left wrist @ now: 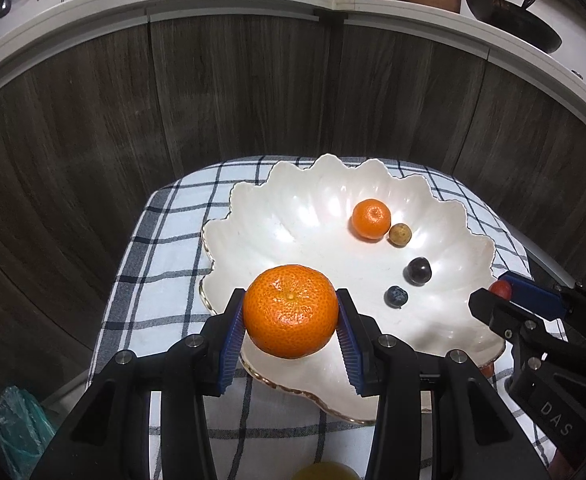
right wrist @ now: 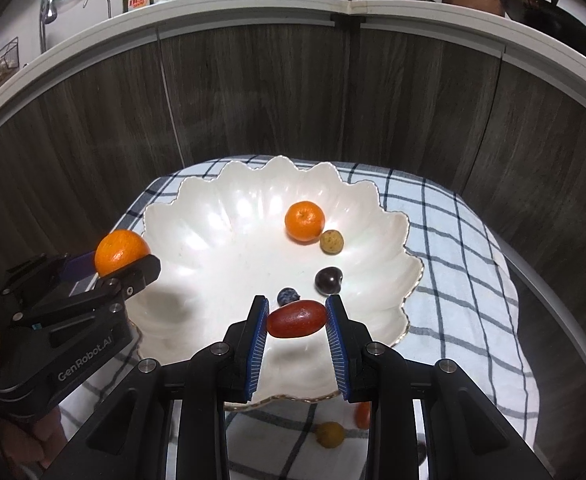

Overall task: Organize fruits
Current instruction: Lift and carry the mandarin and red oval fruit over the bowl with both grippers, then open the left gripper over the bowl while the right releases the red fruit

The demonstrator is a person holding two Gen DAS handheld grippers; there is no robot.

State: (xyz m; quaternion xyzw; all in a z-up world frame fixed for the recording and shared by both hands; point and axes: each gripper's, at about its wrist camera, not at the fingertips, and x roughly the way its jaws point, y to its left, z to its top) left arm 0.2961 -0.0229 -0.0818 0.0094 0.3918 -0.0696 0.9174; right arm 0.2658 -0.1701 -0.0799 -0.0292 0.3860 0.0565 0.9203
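A white scalloped bowl sits on a checked cloth. In it lie a small mandarin, a small yellowish fruit, a dark plum-like fruit and a blueberry. My left gripper is shut on a large mandarin over the bowl's near left rim. My right gripper is shut on a red oblong tomato over the bowl's near right part.
The checked cloth covers a small table in front of dark wood cabinet doors. On the cloth near me lie a yellow fruit and a red fruit. A yellow fruit edge shows at the bottom. A green plastic bag lies lower left.
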